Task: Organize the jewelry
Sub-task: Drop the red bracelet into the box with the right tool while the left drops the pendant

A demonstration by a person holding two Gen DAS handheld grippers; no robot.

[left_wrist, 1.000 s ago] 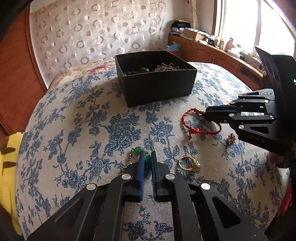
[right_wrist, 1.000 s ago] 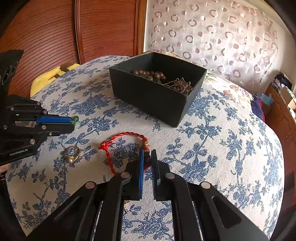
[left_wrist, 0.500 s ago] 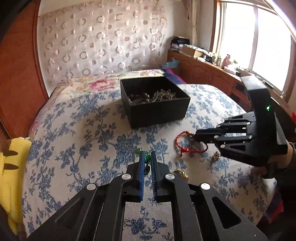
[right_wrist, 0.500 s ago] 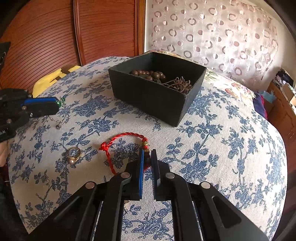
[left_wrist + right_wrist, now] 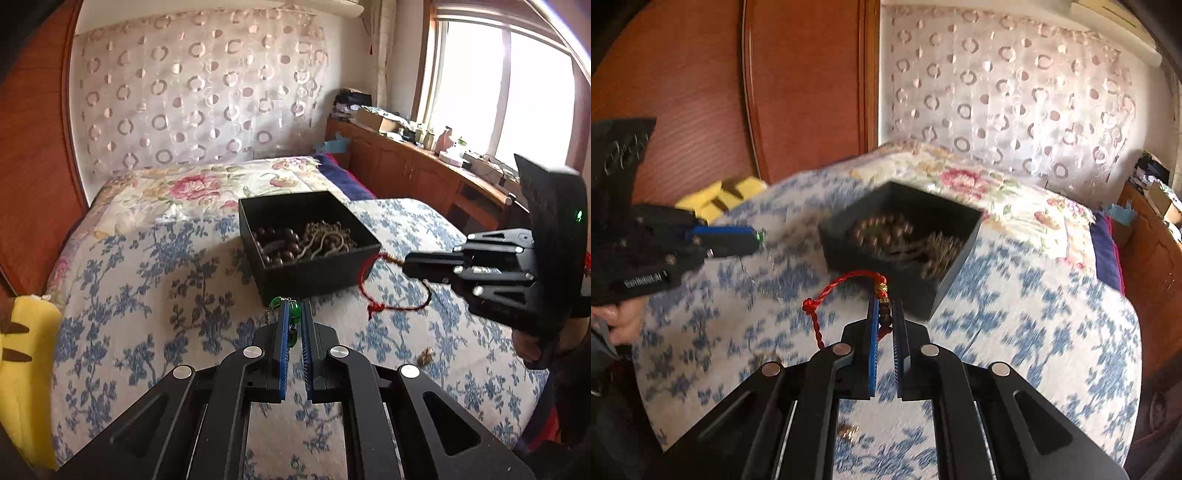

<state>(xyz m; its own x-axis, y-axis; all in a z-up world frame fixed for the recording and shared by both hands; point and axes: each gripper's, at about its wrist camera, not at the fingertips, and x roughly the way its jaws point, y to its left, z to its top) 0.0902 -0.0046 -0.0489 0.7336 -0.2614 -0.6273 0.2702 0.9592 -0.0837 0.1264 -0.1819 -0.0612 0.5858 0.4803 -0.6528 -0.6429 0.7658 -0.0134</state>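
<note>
Above floral bedding, left tool (image 5: pixel 294 314) clamps green beads (image 5: pixel 293 309); right tool (image 5: pixel 885 308) pinches red bracelet (image 5: pixel 846 282), angled downward.

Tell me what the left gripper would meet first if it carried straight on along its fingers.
Probably the near wall of the black square cardboard box, directly ahead of the left gripper; depth is uncertain.

- 2 grippers of mine: left (image 5: pixel 294 321), right (image 5: pixel 885 314)
- 1 black box (image 5: pixel 321 271)
- 1 red bracelet (image 5: pixel 846 291)
- 1 green-bead chain (image 5: pixel 291 310)
- 1 small trinket on the bedspread (image 5: pixel 424 356)
- 1 yellow plush (image 5: pixel 26 369)
</note>
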